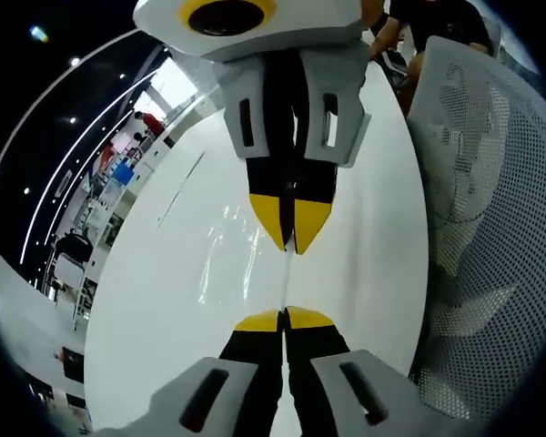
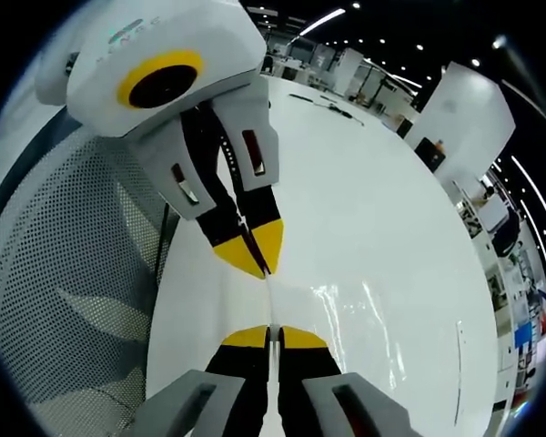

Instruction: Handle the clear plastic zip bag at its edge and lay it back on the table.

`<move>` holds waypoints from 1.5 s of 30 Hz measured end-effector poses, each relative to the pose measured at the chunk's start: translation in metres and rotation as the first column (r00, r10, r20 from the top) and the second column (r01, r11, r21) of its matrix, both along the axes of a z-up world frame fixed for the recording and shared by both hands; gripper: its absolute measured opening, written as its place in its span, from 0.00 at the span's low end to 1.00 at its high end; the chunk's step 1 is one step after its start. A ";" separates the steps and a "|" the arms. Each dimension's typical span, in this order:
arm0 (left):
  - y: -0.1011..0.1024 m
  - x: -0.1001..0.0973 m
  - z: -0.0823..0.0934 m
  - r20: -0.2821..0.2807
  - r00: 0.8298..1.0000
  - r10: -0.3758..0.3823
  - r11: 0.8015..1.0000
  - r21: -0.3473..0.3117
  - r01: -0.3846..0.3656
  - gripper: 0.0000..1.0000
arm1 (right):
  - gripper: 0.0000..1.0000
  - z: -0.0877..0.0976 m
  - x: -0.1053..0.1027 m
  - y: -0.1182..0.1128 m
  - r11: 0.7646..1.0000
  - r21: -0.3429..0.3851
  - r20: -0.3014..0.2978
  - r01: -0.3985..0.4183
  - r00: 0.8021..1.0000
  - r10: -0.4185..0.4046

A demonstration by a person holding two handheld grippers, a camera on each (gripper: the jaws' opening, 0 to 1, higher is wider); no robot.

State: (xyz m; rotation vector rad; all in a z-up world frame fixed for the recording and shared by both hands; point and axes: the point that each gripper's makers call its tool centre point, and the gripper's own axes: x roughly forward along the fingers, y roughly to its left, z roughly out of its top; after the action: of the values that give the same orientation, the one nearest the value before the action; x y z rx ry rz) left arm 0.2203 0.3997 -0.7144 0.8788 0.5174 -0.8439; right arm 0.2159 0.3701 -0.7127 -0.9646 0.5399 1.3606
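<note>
White surface (image 1: 173, 300) spread wide beneath us, with a mesh chair (image 1: 491, 228) along one side. We held the clear zip bag (image 1: 246, 264) by one edge, stretched between us: our left gripper (image 1: 285, 319) had its fingers (image 1: 259, 320) clamped together on that edge, and our right gripper (image 2: 271, 335) pinched it likewise from the opposite end. That kept the film taut just above the surface. Open room lay all around for lowering it flat.

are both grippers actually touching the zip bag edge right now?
Touching. In the left gripper view the left gripper and right gripper are both shut on the clear zip bag edge stretched between them; the right gripper view shows the same.
</note>
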 end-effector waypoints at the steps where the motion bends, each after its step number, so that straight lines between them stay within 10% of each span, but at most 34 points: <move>1: 0.000 0.000 0.000 -0.001 1.000 0.002 1.000 0.001 -0.002 0.00 | 0.00 0.000 0.000 0.000 1.000 -0.001 -0.003 0.002 1.000 -0.002; 45: 0.018 -0.004 -0.007 -0.017 0.999 0.036 0.999 0.032 -0.036 0.00 | 0.00 -0.002 -0.001 -0.010 1.000 -0.010 -0.011 0.022 1.000 -0.023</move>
State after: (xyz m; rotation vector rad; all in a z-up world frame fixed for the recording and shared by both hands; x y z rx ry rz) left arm 0.2163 0.4176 -0.7217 0.8892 0.5613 -0.8132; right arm 0.2145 0.3598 -0.7143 -0.9567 0.5641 1.3448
